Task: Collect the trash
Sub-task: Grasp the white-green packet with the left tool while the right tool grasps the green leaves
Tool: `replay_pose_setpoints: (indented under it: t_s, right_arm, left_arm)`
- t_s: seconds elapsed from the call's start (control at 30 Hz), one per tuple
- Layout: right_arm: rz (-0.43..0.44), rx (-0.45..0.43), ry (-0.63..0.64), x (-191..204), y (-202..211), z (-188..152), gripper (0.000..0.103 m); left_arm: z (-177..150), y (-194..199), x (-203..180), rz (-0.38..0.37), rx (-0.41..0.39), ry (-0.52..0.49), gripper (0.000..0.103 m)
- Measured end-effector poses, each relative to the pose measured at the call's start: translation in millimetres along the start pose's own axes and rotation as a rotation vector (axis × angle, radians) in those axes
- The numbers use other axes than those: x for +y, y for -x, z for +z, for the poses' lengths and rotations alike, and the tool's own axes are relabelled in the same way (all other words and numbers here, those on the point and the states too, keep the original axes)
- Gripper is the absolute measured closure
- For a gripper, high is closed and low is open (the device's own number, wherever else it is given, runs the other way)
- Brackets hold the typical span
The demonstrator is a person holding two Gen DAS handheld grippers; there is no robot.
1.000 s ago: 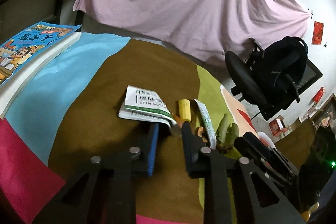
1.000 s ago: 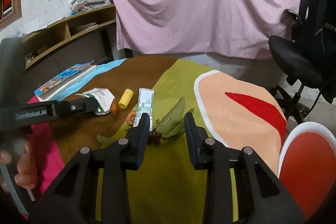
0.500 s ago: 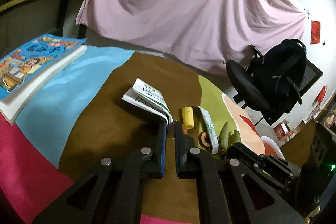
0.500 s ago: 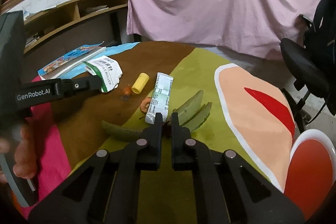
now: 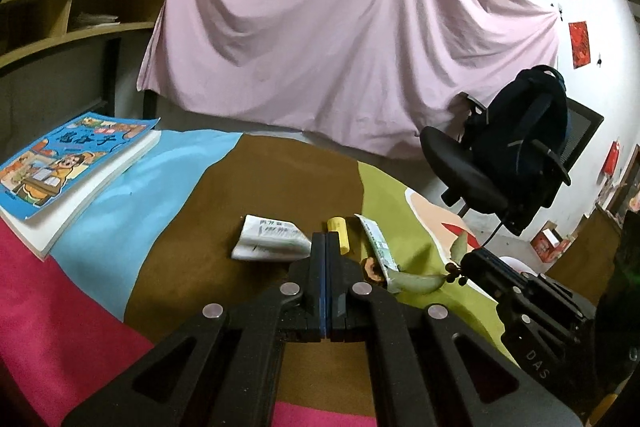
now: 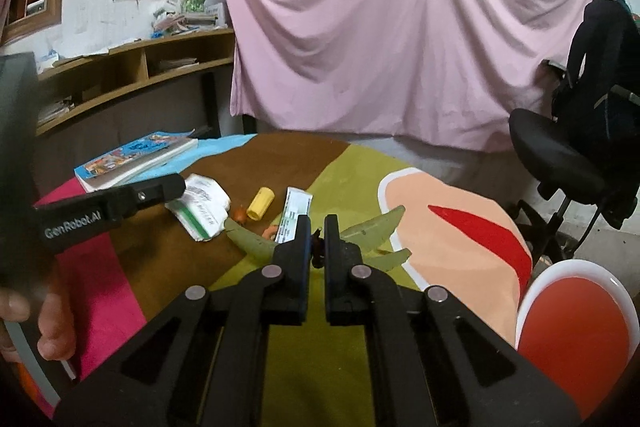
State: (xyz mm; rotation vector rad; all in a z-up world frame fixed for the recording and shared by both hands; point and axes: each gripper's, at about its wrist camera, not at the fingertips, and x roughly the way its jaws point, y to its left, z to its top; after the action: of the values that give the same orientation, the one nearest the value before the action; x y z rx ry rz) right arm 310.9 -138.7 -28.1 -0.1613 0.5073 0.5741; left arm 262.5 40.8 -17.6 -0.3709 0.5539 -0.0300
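Pinching a dark-berried green leafy sprig [image 6: 376, 227], the right tool [image 6: 316, 227] grips narrowly.

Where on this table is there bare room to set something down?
Free: the blue and pink stretch between the book and the white packet; the peach patch right of the leaves. Crowded: the middle, around packet, yellow cylinder, sachet and leaves.

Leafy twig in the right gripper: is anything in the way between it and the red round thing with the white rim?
Nothing visible is. The right gripper pinches the leafy twig, and only bare tablecloth lies between it and the red round thing past the table's edge. Whether that is the bin, I cannot tell.
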Motion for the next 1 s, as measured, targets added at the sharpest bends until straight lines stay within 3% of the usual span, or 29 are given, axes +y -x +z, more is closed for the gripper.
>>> replay_pose_setpoints:
  t_s: [0.27, 0.33, 0.4, 0.6, 0.73, 0.83, 1.0]
  right_arm:
    - [0.001, 0.001, -0.006, -1, 0, 0, 0.069]
    - [0.001, 0.002, -0.012, -2, 0, 0, 0.069]
    - [0.0, 0.004, -0.017, -3, 0, -1, 0.069]
    - [-0.008, 0.012, -0.037, -8, -2, 0, 0.069]
    - [-0.012, 0.019, -0.048, -10, -3, -1, 0.069]
    - [-0.012, 0.024, -0.05, -9, -4, -1, 0.069]
    - [-0.014, 0.023, -0.045, -8, -3, 0, 0.069]
  left_arm:
    - [-2, -3, 7, -0.02, 0.095, 0.047, 0.101]
    - [-1, -3, 7, -0.028, 0.108, 0.048, 0.086]
    - [-1, -6, 8, -0.033, 0.121, 0.059, 0.082]
    - [4, -22, 16, -0.018, 0.18, 0.13, 0.082]
    - [9, -25, 21, -0.009, 0.174, 0.155, 0.083]
    - [9, -23, 23, 0.0, 0.166, 0.155, 0.094]
    - [8, -21, 23, 0.002, 0.151, 0.155, 0.098]
